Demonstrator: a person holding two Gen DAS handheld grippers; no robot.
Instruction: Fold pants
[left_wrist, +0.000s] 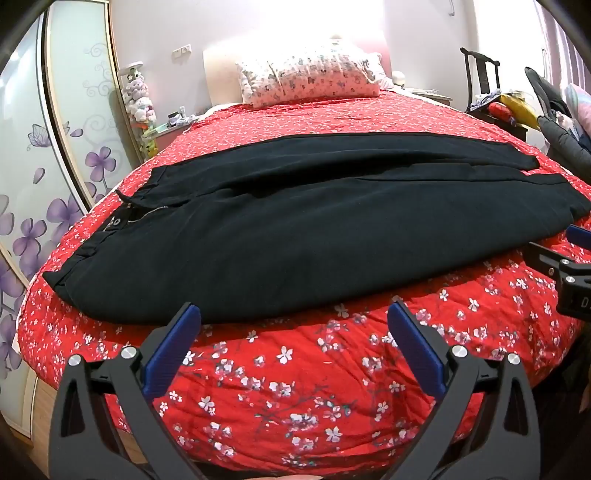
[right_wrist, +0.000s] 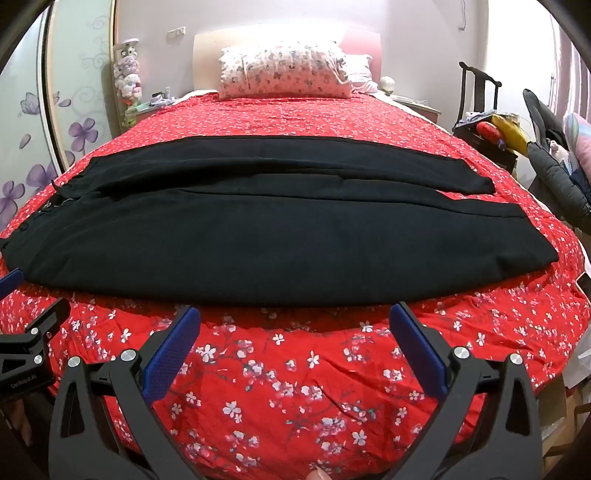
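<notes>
The waistband end of the black pants is running off toward the bed's left side, with the button and zipper area partly bunched and hard to read in the left wrist view. In the right wrist view the waist corner is getting cut by the left tongs' blue tip. The pants are lying lengthwise across the red floral quilt, legs stacked one partly over the other, cuffs ending near the quilt's right side. The far leg is sitting shorter than the near one.

Left tongs are hovering spread wide just short of the pants' near edge, gripping nothing. Right tongs are likewise gaping, empty, apart from the fabric. A bare strip of quilt is showing between the pants and both tongs, and more quilt is lying open beyond the pants up to the patterned pillow.

The pants fabric is looking matte, smooth and flat; the quilt is looking wrinkled. A cluttered chair is standing off the quilt's right side.
</notes>
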